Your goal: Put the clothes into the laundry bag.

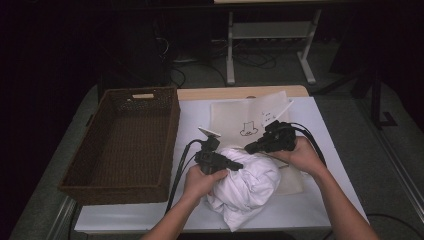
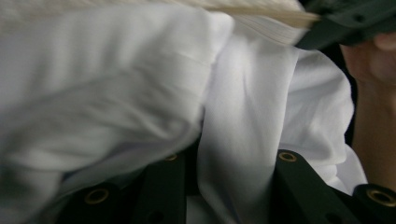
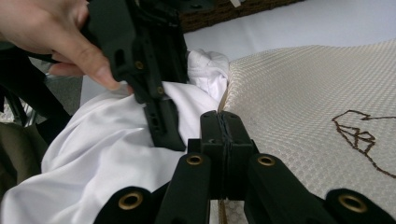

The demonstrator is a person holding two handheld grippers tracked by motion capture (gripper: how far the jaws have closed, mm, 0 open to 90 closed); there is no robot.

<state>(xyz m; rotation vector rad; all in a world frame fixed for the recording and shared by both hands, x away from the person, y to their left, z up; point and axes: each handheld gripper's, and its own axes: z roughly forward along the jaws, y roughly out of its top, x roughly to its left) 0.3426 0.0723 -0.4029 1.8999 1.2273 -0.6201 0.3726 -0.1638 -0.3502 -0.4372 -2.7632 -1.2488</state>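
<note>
left claw (image 1: 239,165): clamped on white garment (image 1: 250,187) | right claw (image 1: 248,148): closed on cream bag (image 3: 299,107) edge

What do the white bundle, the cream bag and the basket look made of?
White bundle: soft, smooth matte fabric, going by its loose folds. Cream bag: textile with a fine waffle-like weave and a dark stitched motif. Basket: dark brown woven wicker or a lookalike.
</note>
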